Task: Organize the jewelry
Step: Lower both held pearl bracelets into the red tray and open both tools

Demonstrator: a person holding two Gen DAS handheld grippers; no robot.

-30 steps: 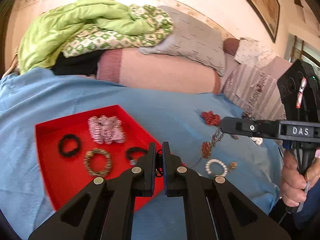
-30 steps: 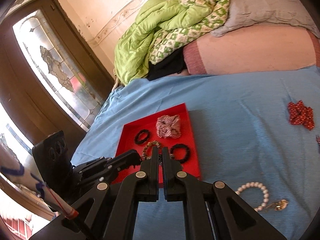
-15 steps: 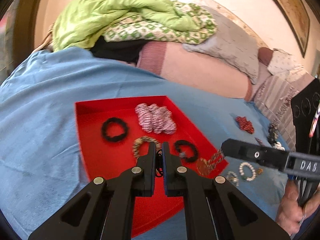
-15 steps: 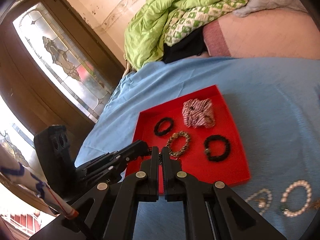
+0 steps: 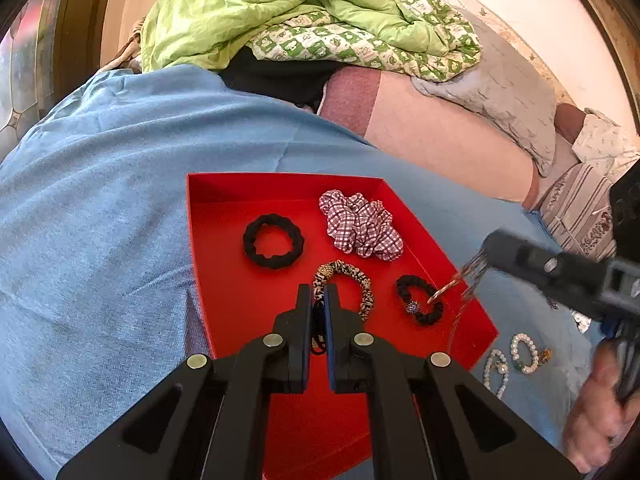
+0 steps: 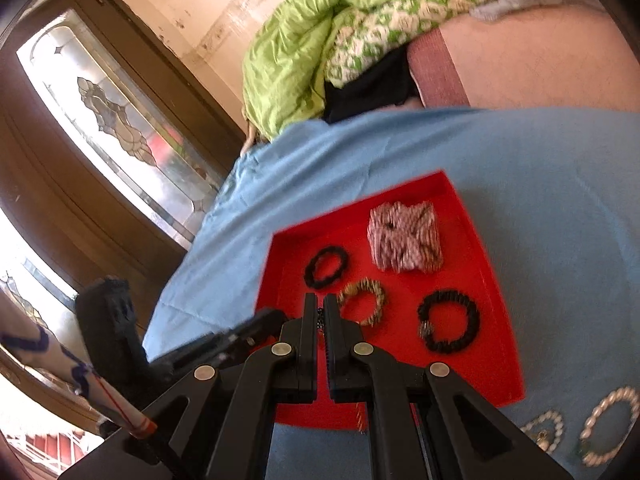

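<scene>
Tongs: left [image 5: 318,300] pinch a dark band over the tray [image 5: 224,264], right [image 6: 320,310] pinch a chain [image 5: 460,280] dangling at its rim, which I judge could snag and spill outside, while four scrunchies lie inside and two pearl bracelets [image 6: 580,428] on the bed [image 5: 100,200].
</scene>
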